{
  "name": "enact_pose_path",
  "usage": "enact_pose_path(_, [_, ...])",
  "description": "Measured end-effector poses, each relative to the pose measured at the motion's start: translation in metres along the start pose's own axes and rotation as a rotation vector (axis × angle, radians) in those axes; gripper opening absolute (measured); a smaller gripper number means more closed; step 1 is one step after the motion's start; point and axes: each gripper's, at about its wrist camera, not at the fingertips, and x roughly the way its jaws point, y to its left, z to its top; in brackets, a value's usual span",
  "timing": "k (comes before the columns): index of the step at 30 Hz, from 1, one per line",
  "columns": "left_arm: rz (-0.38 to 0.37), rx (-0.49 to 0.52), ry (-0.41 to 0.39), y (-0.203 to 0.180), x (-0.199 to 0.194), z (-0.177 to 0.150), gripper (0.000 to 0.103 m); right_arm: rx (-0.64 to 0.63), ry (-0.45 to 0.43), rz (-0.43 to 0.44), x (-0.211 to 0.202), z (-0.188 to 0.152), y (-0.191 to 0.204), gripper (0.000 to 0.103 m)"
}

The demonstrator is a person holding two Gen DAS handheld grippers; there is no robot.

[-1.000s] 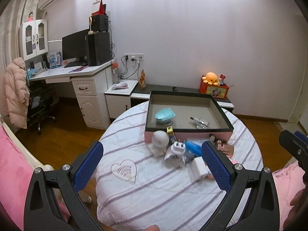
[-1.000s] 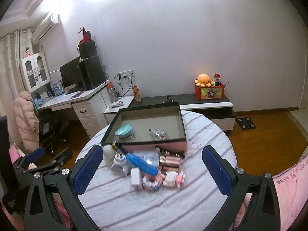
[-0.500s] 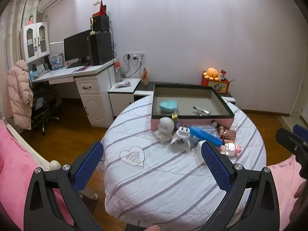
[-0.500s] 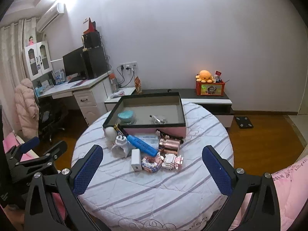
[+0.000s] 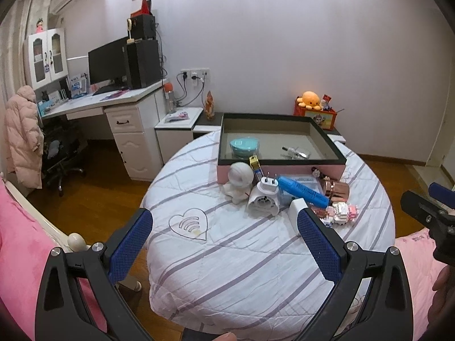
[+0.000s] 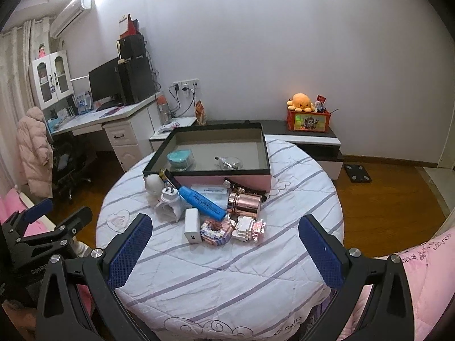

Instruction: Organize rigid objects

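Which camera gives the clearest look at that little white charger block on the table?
The right wrist view: the white charger block lies fully exposed, its port visible. In the left wrist view the charger is partly hidden behind that tool's right finger.

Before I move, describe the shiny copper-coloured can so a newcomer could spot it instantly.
Start at the pink box on the round table. In the pile of items before its front wall, the can lies on its side, at the right end beside the blue marker. It is the pile's only mirror-bright metal piece.
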Motion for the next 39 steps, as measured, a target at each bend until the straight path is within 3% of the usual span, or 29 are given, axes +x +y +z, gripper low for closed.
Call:
enact_pose_path(14, [-0.008,0.019,0.101,-0.020,0.081,-0.007,0.103,0.054,0.190,-0.042,0.087,-0.032,-0.036,0.103])
enact_pose_path(21, [-0.023,0.024,0.182,-0.033,0.144,-0.007,0.103,0.085,0.237,-0.047,0.127,-0.036,-0.055,0.103])
enact_pose_path(27, [-0.056,0.002,0.231,-0.044,0.179,-0.009,0.102,0.104,0.269,-0.039,0.156,-0.034,-0.067,0.096])
enact_pose_path(36, [-0.110,-0.042,0.273,-0.044,0.201,-0.009,0.096,0.099,0.288,0.013,0.178,-0.035,-0.063,0.091])
enact_pose_path(38, [-0.133,-0.048,0.276,-0.044,0.200,-0.010,0.085,0.071,0.289,0.015,0.180,-0.034,-0.057,0.087])
enact_pose_path(39, [-0.142,-0.047,0.274,-0.044,0.198,-0.010,0.081,0.056,0.292,0.018,0.181,-0.035,-0.054,0.079])
